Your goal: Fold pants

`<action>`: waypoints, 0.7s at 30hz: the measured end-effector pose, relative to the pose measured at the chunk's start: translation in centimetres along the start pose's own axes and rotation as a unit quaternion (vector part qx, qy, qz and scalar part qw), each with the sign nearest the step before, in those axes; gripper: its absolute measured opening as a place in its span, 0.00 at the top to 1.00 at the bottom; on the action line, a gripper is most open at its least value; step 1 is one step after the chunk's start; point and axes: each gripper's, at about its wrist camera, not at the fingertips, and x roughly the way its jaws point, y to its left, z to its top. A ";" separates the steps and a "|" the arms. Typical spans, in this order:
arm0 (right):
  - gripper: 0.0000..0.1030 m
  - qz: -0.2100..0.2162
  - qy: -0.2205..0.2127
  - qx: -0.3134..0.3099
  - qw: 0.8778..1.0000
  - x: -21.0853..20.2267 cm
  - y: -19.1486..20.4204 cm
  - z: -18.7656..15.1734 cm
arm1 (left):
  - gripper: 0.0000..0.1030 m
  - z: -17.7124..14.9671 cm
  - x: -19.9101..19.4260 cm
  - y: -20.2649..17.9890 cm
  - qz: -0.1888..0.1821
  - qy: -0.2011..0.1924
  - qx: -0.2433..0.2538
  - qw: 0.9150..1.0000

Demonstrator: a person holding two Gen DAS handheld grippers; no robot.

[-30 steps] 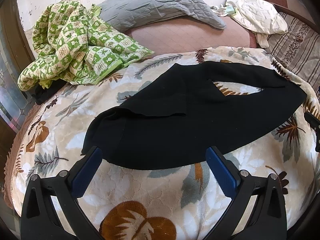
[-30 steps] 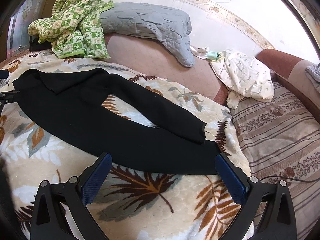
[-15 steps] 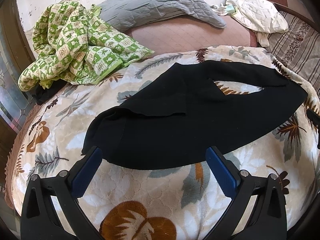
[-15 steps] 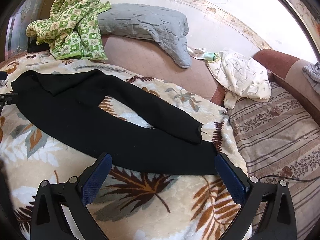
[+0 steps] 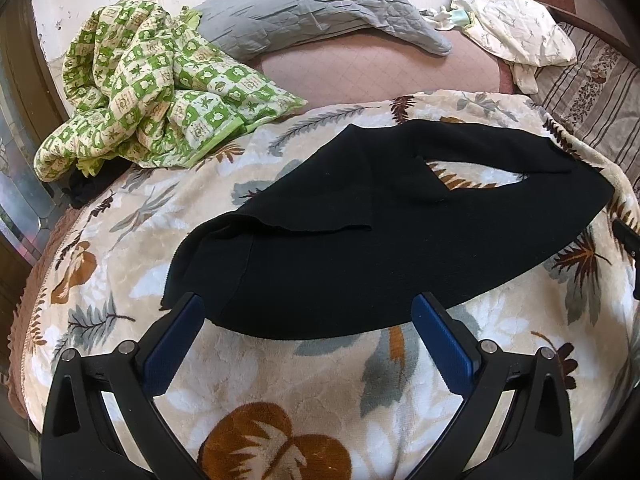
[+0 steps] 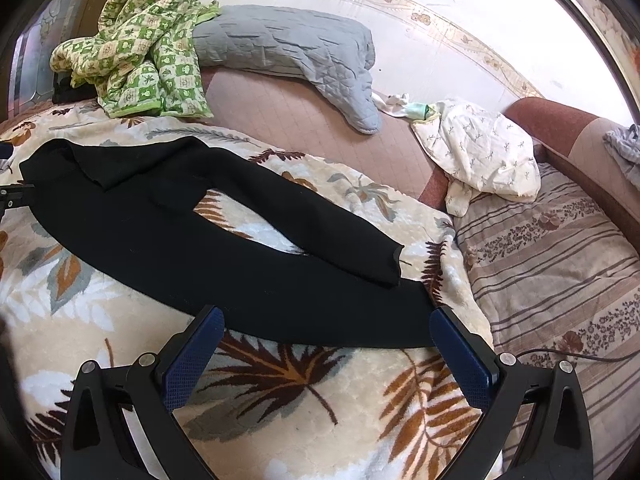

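Observation:
Black pants [image 5: 360,240] lie spread flat on a cream leaf-patterned blanket [image 5: 280,380], waist to the left and legs to the right. My left gripper [image 5: 310,312] is open and empty, hovering at the waist end's near edge. In the right wrist view the pants [image 6: 200,248] stretch from the far left to the leg cuffs at the right. My right gripper [image 6: 326,320] is open and empty, hovering over the near leg close to its cuff. The far leg lies apart from the near leg, with blanket showing between them.
A green checked quilt [image 5: 152,92] and a grey pillow [image 5: 312,12] lie at the back left. A cream cloth [image 6: 476,156] sits at the back right. A striped floral cover [image 6: 560,260] lies to the right of the blanket.
Both grippers have stayed open and nearly still. The views have shifted only slightly; the pants have not moved.

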 end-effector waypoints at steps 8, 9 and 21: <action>0.01 0.016 0.002 0.037 0.999 -0.4 -1.3 -0.4 | 0.00 0.1 -1.2 3.9 -0.035 -0.027 -0.070 0.997; 0.01 0.018 -0.001 0.041 0.999 -0.5 -1.5 -0.4 | 0.00 0.0 -1.5 5.4 -0.035 -0.036 -0.088 0.995; 0.01 0.014 0.001 0.055 0.998 -0.4 -2.0 -0.3 | 0.00 -5.9 4.2 14.8 -0.115 0.069 -0.228 0.964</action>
